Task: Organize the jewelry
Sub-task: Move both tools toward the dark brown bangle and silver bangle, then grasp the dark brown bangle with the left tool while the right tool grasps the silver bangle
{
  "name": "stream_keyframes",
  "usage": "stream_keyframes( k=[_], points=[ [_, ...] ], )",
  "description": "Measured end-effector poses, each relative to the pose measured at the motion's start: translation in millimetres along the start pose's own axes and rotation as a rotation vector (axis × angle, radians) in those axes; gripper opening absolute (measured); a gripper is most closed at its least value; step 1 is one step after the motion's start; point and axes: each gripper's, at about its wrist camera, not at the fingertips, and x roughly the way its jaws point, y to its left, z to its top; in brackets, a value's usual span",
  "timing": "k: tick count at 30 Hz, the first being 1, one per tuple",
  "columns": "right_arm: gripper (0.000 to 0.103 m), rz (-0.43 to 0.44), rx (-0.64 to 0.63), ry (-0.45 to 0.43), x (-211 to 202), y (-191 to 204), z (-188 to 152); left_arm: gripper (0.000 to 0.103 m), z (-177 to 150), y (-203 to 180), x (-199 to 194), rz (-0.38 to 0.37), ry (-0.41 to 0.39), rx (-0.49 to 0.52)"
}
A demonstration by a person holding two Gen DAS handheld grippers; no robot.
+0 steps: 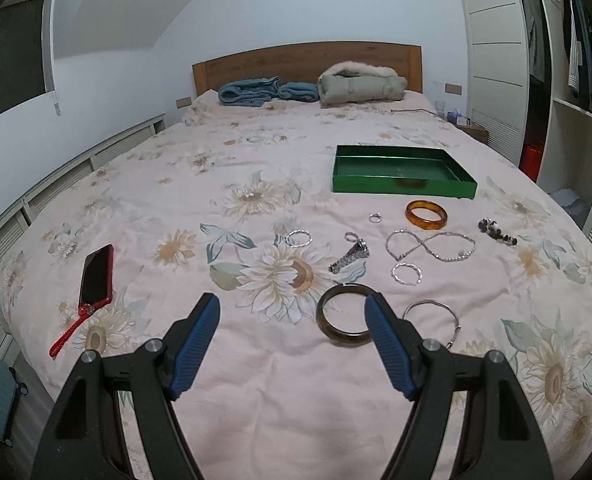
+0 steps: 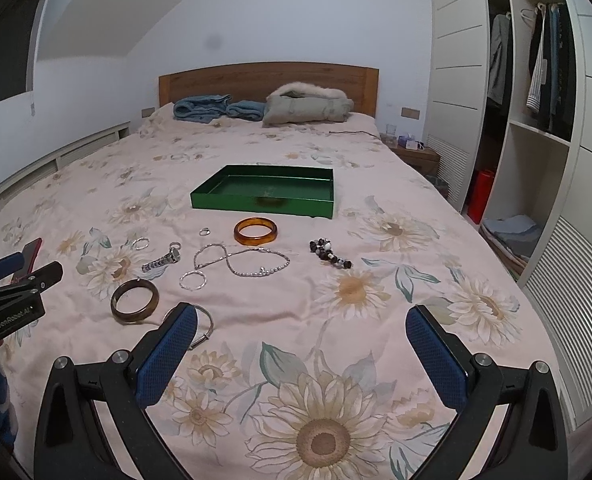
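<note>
Jewelry lies spread on a floral bedspread in front of a green tray. An amber bangle sits nearest the tray. A silver necklace, a wristwatch, a dark bead bracelet, a small ring and silver bracelets lie around it. A dark brown bangle and a thin silver bangle are closest. My left gripper is open just left of the brown bangle. My right gripper is open above the bedspread, holding nothing.
A red phone with a red strap lies at the bed's left side. Blue blankets and a beige coat are heaped at the headboard. A wardrobe with hanging clothes stands to the right, a nightstand beside it.
</note>
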Motion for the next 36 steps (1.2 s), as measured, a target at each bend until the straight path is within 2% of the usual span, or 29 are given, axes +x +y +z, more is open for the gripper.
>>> stream_keyframes(
  k=[6, 15, 18, 31, 36],
  points=[
    [0.101, 0.005, -0.011, 0.006, 5, 5, 2, 0.073, 1, 3, 9, -0.013, 0.023, -0.006],
    [0.092, 0.026, -0.031, 0.029, 15, 10, 5, 0.073, 2, 4, 23, -0.039, 0.045, -0.005],
    [0.091, 0.036, -0.035, 0.036, 19, 12, 4, 0.073, 2, 4, 28, -0.026, 0.051, -0.006],
    [0.073, 0.129, -0.049, 0.117, 54, 21, -2, 0.073, -2, 13, 65, -0.055, 0.131, -0.034],
    [0.064, 0.2, -0.048, 0.174, 75, 30, -9, 0.073, -5, 11, 84, -0.086, 0.166, -0.026]
  ],
)
